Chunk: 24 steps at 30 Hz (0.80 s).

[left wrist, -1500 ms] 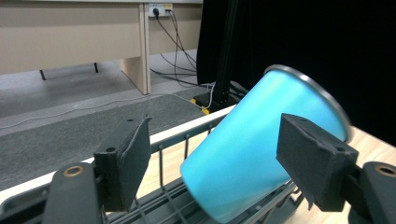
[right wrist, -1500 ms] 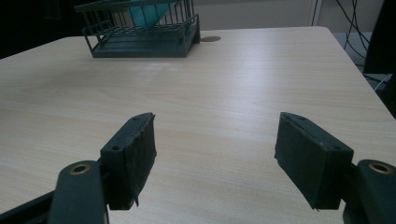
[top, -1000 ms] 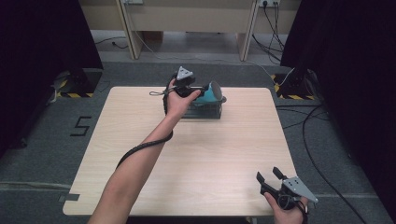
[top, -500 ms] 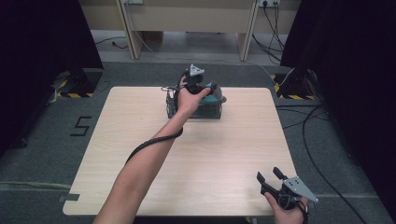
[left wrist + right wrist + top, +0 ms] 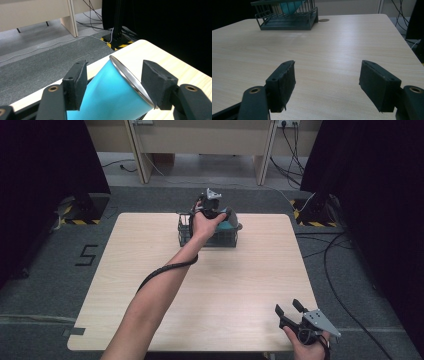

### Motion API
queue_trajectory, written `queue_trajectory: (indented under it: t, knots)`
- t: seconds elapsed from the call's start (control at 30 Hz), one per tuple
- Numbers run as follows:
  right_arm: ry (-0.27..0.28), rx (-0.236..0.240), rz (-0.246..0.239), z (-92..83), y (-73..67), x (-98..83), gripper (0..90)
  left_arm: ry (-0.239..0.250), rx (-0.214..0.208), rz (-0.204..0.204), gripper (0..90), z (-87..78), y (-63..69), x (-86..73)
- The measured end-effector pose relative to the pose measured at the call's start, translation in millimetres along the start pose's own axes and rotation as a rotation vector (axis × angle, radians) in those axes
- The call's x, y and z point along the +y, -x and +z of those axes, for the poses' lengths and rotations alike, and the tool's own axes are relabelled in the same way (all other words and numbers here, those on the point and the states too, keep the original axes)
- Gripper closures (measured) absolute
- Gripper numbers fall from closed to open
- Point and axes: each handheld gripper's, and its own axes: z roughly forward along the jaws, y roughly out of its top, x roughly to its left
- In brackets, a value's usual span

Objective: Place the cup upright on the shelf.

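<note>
A blue metal cup (image 5: 110, 97) with a silver rim lies tilted in a dark wire basket (image 5: 220, 241) at the table's far middle. My left gripper (image 5: 223, 217) reaches into the basket, and in the left gripper view (image 5: 113, 82) its jaws stand wide with both pads against the cup's sides. My right gripper (image 5: 287, 309) rests low at the near right corner of the table. Its jaws (image 5: 327, 82) are open with nothing between them. From there the basket (image 5: 287, 23) and the cup (image 5: 289, 6) show far off.
The light wooden table (image 5: 240, 285) is bare between the basket and my right hand. A small round grommet (image 5: 324, 20) sits in the tabletop beside the basket. Cables and black stands with striped bases (image 5: 312, 217) lie on the grey floor beyond the table.
My left hand has shifted right over the basket, bringing its jaws around the blue cup. The cup and the right gripper have stayed in place.
</note>
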Motion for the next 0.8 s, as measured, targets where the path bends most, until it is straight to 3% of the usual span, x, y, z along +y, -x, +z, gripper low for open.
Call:
queue_trajectory:
  t: [0.3,0.5,0.8]
  knots:
    - [-0.001,0.0,-0.001,0.0,-0.1,0.0,29.5,-0.034,0.011,0.008,38.8,3.1,0.6,-0.5]
    - [-0.001,0.0,0.002,-0.3,0.2,-0.2,29.4,-0.032,0.011,0.005,41.7,4.0,0.5,-0.4]
    - [0.0,0.0,0.001,-0.6,0.4,-0.2,29.5,-0.019,0.044,-0.001,49.2,-0.2,-5.9,1.5]
